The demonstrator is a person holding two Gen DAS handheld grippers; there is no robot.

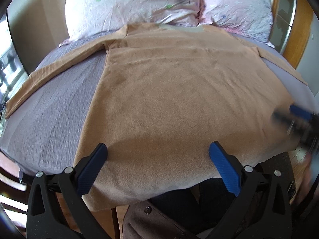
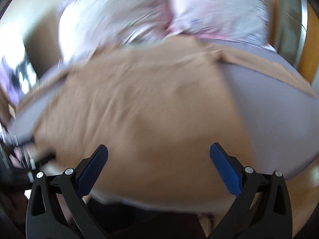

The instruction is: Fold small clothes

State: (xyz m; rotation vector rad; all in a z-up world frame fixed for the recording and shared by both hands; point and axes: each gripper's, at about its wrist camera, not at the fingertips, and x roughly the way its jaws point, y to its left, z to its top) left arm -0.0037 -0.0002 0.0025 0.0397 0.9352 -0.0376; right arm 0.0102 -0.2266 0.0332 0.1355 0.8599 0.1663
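A tan long-sleeved fleece top [image 1: 169, 91] lies spread flat on a grey bed sheet [image 1: 57, 103], collar toward the pillows, hem hanging over the near edge. My left gripper [image 1: 158, 151] is open and empty above the hem, left of the middle. The right gripper appears blurred in the left wrist view [image 1: 297, 119] by the top's right side. In the blurred right wrist view the top [image 2: 139, 109] fills the middle, and my right gripper [image 2: 159, 153] is open and empty above its lower part.
Two pale pink flowered pillows [image 1: 139, 6] lie at the head of the bed. A wooden door frame [image 1: 299, 39] stands at the right. A window [image 1: 8, 69] is at the far left. Wood floor [image 2: 305, 187] shows below the bed edge.
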